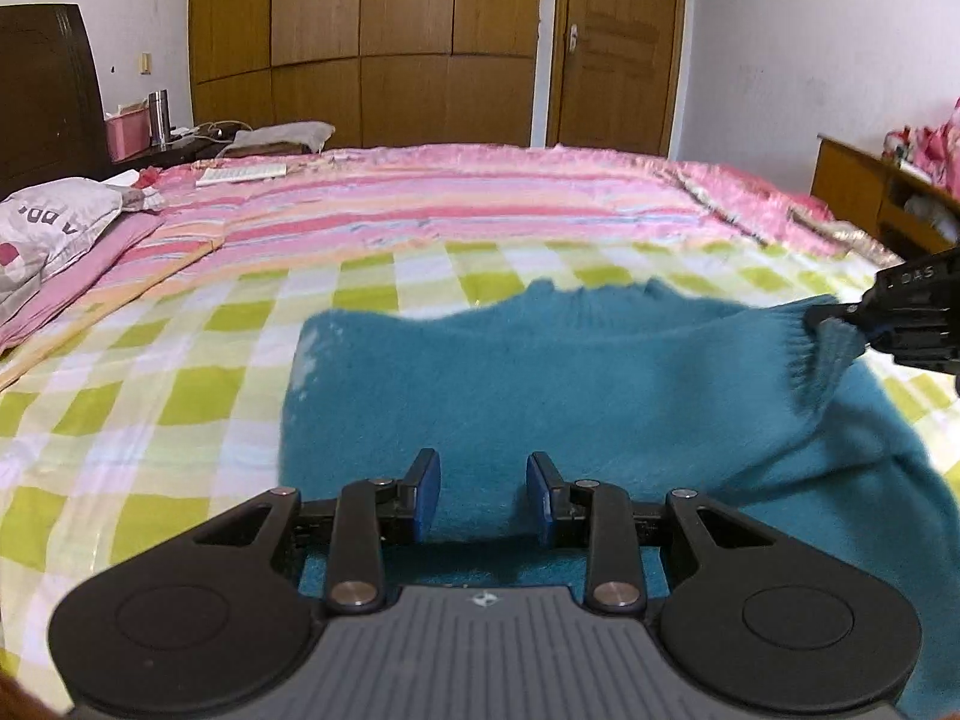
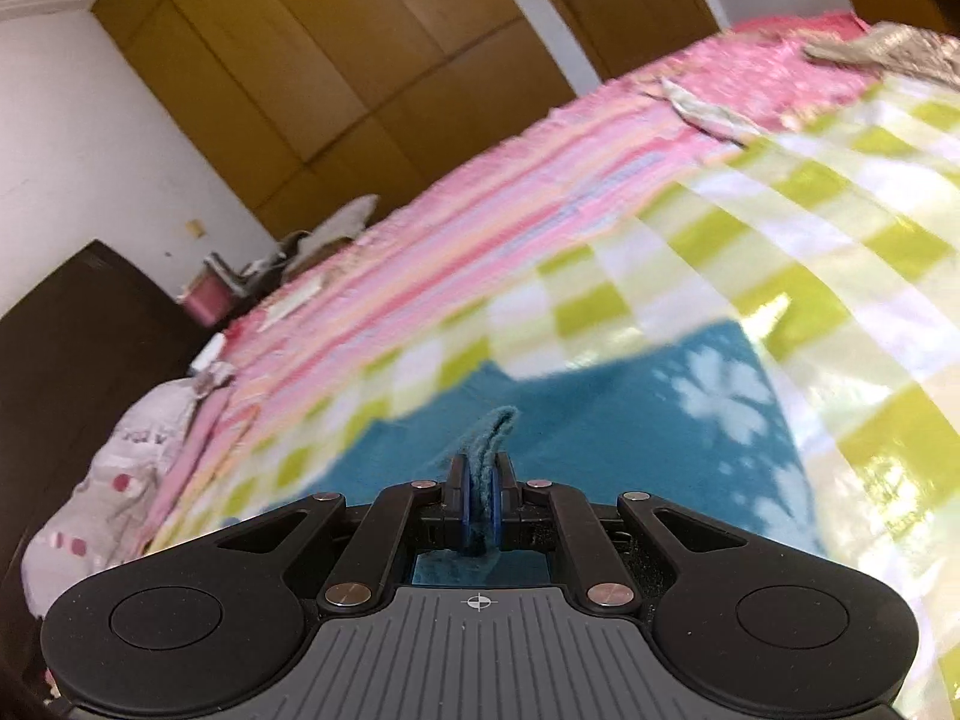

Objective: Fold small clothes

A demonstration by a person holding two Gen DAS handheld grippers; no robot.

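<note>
Left gripper [image 1: 483,495]: nearest to me; I see its jaws parted, nothing between the blue pads, poised over the near part of the sweater.
Right gripper [image 2: 479,495]: I read it as clamped tight on a ribbed sleeve cuff [image 2: 492,426], the knit squeezed between its pads; in the left wrist view it enters from the right edge, cuff lifted off the bed.
Teal sweater [image 1: 540,384]: spread on the green-and-white checked sheet [image 1: 198,354], neckline away from me; pale flower print shows in the right wrist view.
Striped pink blanket [image 1: 456,198]: beyond the sheet, across the bed.
Pillow [image 1: 54,228]: far left.
Wooden wardrobe [image 1: 372,42]: against the back wall.
</note>
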